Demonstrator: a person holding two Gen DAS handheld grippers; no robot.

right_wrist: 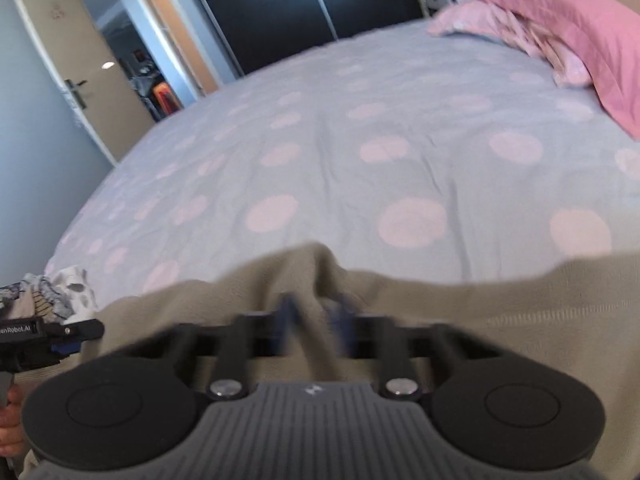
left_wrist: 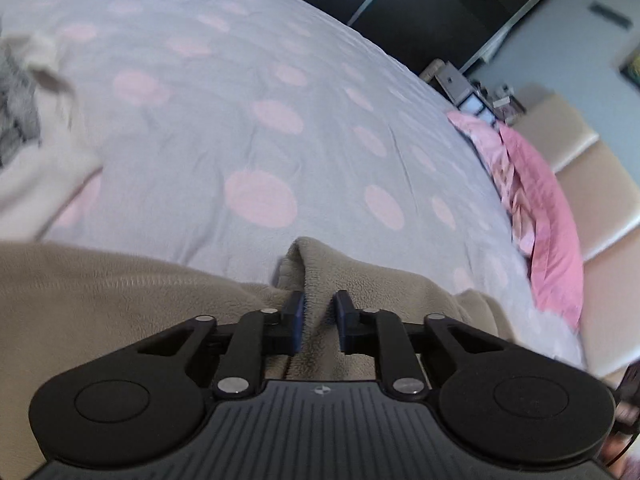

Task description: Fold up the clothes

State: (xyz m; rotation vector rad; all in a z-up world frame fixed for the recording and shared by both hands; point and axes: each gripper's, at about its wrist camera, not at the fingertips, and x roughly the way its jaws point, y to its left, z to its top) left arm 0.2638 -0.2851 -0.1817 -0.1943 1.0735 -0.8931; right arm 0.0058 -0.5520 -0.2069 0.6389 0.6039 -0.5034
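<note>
1. Our left gripper (left_wrist: pixel 319 320) has its fingers (left_wrist: pixel 297 312) pinched onto a raised ridge of the beige fleece garment (left_wrist: pixel 120 292) — fabric fills the narrow gap between the blue pads.
2. Our right gripper (right_wrist: pixel 316 322) is motion-blurred; its fingers (right_wrist: pixel 289 312) sit close together with a fold of the same fleece bunched between them, so we judge it to be grasping the cloth too, though the blur leaves some doubt.
3. The garment lies at the near edge of the bed (left_wrist: pixel 260 100), spread sideways under both grippers, its far edge uneven and peaked where we hold it.
4. Beyond it the dotted bedcover is bare as far as the pink pillows (right_wrist: pixel 580 40); a small heap of other clothes (left_wrist: pixel 24 120) lies off to the left.
5. As for progress, we judge this an early stage — the fleece is gripped at two points but shows no neat fold yet, and the heap looks unfolded.
</note>
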